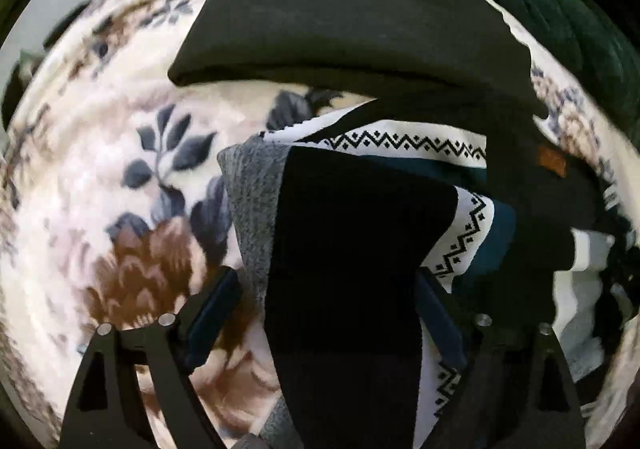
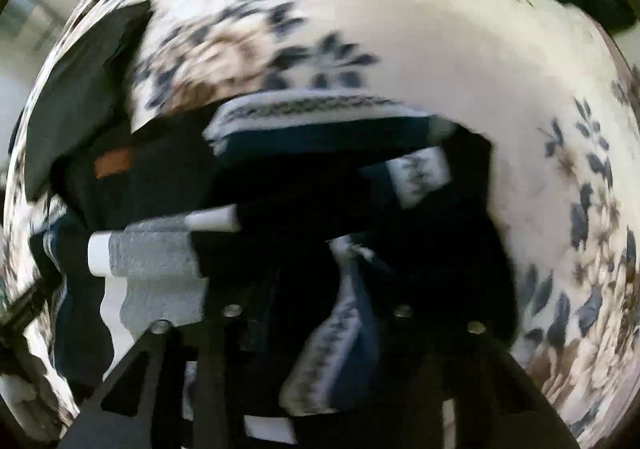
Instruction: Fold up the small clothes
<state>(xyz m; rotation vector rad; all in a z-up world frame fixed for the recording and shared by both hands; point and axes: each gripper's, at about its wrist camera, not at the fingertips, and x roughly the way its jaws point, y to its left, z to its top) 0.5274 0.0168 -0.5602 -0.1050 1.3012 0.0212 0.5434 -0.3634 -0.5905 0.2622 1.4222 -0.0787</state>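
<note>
Socks are what is being handled here: a black sock with a grey heel (image 1: 344, 249) is hanging between the fingers of the left gripper (image 1: 326, 289), which are standing wide apart on either side of it, so whether they are pinching it I cannot tell. In the right wrist view, the right gripper (image 2: 316, 313) is sitting over a blurred navy and white patterned sock (image 2: 340, 349); its fingers are lost in dark cloth and motion blur, so their state cannot be told either. Beyond both lies a pile of small clothes (image 1: 440, 161), with zigzag-trimmed white bands showing, on a floral blanket (image 1: 120, 189). A folded black garment (image 1: 340, 17) is resting farther off toward the blanket's far edge. Judging by this, a sock is being picked out for folding; next it probably needs laying flat on bare blanket.
</note>
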